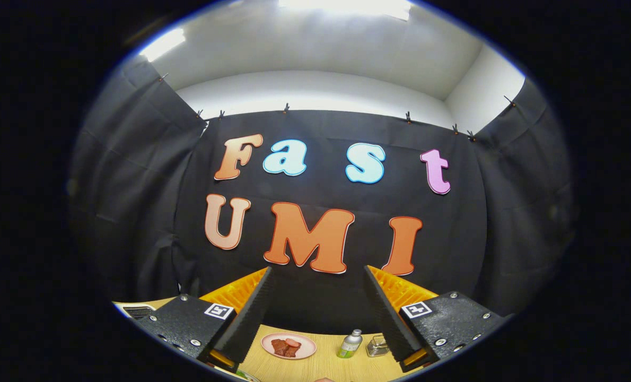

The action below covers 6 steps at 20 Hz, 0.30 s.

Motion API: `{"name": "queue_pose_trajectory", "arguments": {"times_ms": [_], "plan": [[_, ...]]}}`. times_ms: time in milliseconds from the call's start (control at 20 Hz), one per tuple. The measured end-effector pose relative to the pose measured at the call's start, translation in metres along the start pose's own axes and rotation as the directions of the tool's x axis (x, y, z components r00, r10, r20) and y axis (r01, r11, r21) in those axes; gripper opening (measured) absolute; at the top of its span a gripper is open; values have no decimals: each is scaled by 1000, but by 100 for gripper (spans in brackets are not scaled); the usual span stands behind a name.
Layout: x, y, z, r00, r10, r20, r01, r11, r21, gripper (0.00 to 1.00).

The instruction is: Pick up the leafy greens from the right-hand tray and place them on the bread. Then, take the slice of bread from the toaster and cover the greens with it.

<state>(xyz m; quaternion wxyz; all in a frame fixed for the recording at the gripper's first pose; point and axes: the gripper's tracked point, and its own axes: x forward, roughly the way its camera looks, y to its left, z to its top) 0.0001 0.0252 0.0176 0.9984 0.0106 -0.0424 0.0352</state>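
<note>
My gripper (318,270) is open, with a wide gap between the fingers and nothing held. It is tilted up toward the booth's back wall, above the wooden table (321,366). A small green sliver (245,375) peeks out by the base of the left finger (252,313); too little of it shows to tell what it is. A pale rounded edge (324,380) shows low between the fingers, also too small to identify.
Between the fingers, on the far side of the table, sit a pink plate (289,346) with reddish-brown pieces, a small silver bottle with a green label (350,344) and a clear glass jar (377,346). A flat light-coloured object (138,310) lies at the table's left edge.
</note>
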Motion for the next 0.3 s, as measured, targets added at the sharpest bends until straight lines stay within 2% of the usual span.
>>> {"name": "queue_pose_trajectory", "arguments": {"times_ms": [300], "plan": [[-5,-12,1,1000,-19,5,19,1000,-2,99]]}}
